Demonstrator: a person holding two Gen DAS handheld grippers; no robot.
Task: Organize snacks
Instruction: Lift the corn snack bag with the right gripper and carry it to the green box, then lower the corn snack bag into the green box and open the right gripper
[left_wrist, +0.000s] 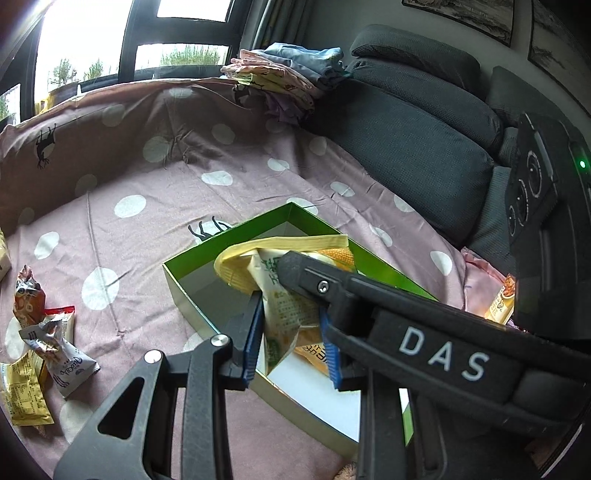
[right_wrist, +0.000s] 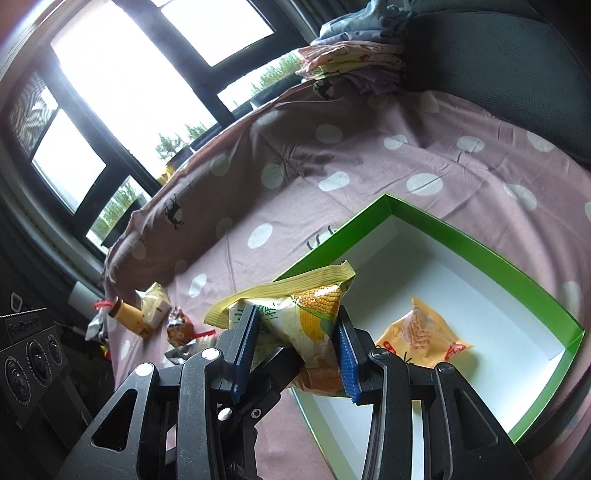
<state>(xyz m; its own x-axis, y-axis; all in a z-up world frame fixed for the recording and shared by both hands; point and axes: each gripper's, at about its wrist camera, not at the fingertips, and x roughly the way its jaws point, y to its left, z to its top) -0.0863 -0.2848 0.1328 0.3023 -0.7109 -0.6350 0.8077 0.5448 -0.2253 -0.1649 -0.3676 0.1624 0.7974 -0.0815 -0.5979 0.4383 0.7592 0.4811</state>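
Loose snacks: a small heap of wrapped packets (left_wrist: 40, 332) lies at the left edge of the bed, well apart from the box.
Left hand-held gripper (left_wrist: 291, 332): pointing down and forward, its blue pads closed on the lower part of the corn snack bag.
Corn snack bag (right_wrist: 306, 317): held over the near-left rim of the box – long axis tilted, its crimped yellow seal up and away towards the window.
Right hand-held gripper (right_wrist: 295, 354): angled downward, jaws narrowed onto the same bag, pads pressing both its sides; in the left wrist view its black finger crosses in front of the bag.
Green box (right_wrist: 480, 240): open, white inside, resting on the bed – an orange packet (right_wrist: 424, 332) lies flat on its floor.
Surface: pink bedsheet (left_wrist: 147, 229) with white dots.
Room: window (right_wrist: 122, 74) behind, folded clothes (left_wrist: 284, 77), dark cushions (left_wrist: 424, 122) right.
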